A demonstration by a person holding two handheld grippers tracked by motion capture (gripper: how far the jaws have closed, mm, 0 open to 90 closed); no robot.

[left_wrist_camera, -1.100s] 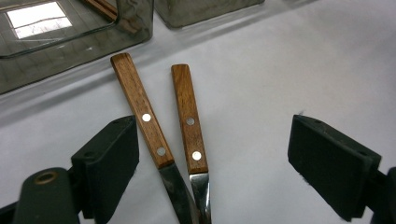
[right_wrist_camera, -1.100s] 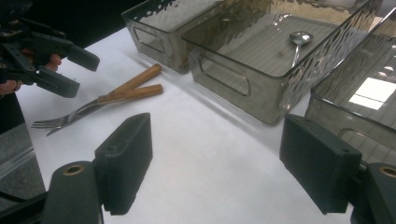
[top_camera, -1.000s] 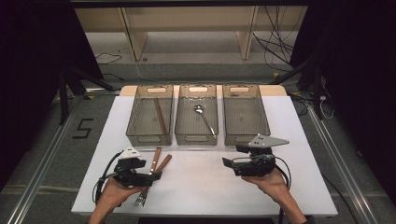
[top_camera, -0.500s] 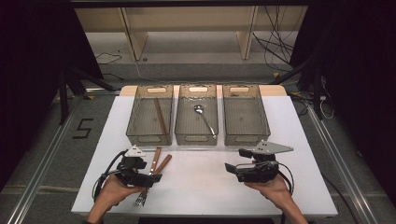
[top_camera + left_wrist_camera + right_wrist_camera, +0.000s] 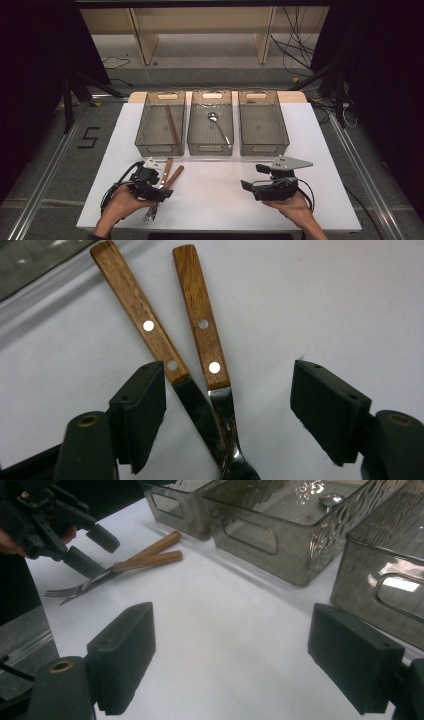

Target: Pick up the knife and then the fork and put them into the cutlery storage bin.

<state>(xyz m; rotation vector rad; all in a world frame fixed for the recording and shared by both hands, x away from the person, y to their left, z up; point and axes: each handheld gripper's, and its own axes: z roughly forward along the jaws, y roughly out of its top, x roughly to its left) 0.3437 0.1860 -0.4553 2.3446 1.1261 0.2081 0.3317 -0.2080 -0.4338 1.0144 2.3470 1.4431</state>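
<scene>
Two wood-handled pieces lie crossed on the white table [image 5: 225, 195], lower left of the high view: a knife [image 5: 142, 325] and a fork [image 5: 202, 327]. In the left gripper view the handles fan up toward the top of frame and the metal parts overlap at bottom centre, between the jaws. The right gripper view shows them at upper left, fork tines pointing left.

Left gripper [image 5: 159, 190]: jaws have just been closing in, approx. three-quarters open, straddling both pieces; pads not yet touching, so nothing held. Right gripper [image 5: 246, 186]: jaws wide, nothing between them but bare tabletop, well apart from the cutlery.

Handling, my read: both look light and stiff, not fragile. Steel blade and fork neck are smooth and prob. slippery, and lie flat to the table, so hard to get under. Wood handles are thicker and give more grip, so the better place to pinch is across the handle near the rivets [image 5: 148, 325]. Since they overlap, closing where the jaws stand now would likely catch both; going higher up, where the handles spread, should take one only.

Three clear bins sit at centre of the high view: left bin [image 5: 159, 129] holds a brown stick-like item, middle bin [image 5: 210, 129] a spoon [image 5: 219, 126], right bin [image 5: 261, 129] looks empty.

Writing: a "5" [image 5: 89, 137] marked on the floor, left of the table. No brand readable on the cutlery.
</scene>
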